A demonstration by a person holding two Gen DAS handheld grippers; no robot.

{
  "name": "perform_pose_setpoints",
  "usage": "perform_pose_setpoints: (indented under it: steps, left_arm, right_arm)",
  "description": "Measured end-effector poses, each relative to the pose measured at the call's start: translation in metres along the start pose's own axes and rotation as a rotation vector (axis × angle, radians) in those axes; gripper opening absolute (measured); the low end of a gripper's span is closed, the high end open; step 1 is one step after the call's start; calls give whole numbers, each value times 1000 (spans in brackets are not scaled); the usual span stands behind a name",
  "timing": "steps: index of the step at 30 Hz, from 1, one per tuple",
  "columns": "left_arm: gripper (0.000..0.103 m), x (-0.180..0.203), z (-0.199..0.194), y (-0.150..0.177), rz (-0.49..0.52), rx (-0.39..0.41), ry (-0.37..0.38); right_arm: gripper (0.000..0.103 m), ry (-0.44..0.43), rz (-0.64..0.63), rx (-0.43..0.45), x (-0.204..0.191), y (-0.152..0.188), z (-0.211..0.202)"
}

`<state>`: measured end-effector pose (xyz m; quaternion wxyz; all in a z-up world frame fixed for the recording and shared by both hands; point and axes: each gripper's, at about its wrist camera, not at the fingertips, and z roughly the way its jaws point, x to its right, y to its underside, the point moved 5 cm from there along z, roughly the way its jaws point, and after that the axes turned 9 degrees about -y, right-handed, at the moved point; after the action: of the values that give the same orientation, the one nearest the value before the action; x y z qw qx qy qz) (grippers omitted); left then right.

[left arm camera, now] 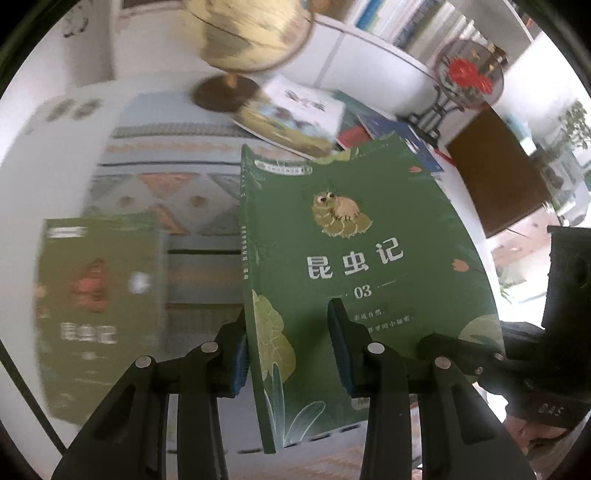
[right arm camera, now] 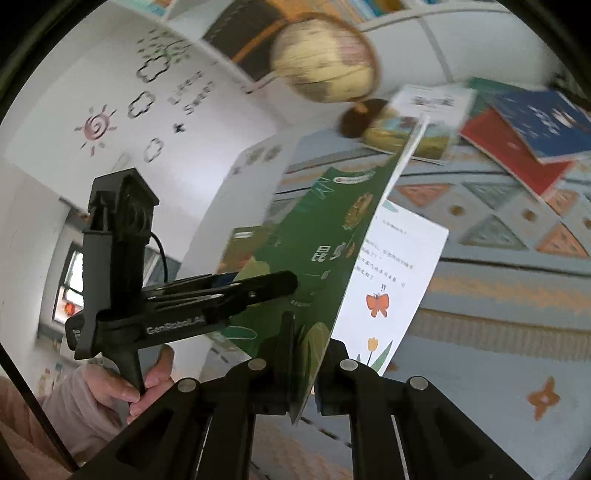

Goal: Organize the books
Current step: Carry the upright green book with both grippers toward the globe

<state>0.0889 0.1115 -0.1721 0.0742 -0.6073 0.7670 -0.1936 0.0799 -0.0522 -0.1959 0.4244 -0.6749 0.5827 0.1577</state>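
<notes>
Patterned cloth (left arm camera: 173,184) covers the table beneath both grippers. Low in the left wrist view, the left gripper (left arm camera: 291,354) pinches the spine edge of the green book (left arm camera: 354,258), lifted clear; in the right wrist view the right gripper (right arm camera: 303,373) clamps its lower corner, cover parted from a white page. Further back lie a second green book (left arm camera: 96,306), scattered books (right arm camera: 517,133) and, farthest, a globe (left arm camera: 240,33).

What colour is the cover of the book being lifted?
Dark green cover with pale leaves and a yellowish caterpillar drawing; clearest in the left wrist view.
</notes>
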Motion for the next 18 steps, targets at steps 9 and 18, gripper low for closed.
perform_pose_setpoints:
  steps: [9, 18]
  left_arm:
    - [34, -90, -43, 3, -164, 70, -55]
    - [35, -175, -42, 23, -338, 67, -81]
  right_arm:
    - [8, -112, -89, -75, -55, -25, 65]
    - [10, -159, -90, -189, -88, -19, 152]
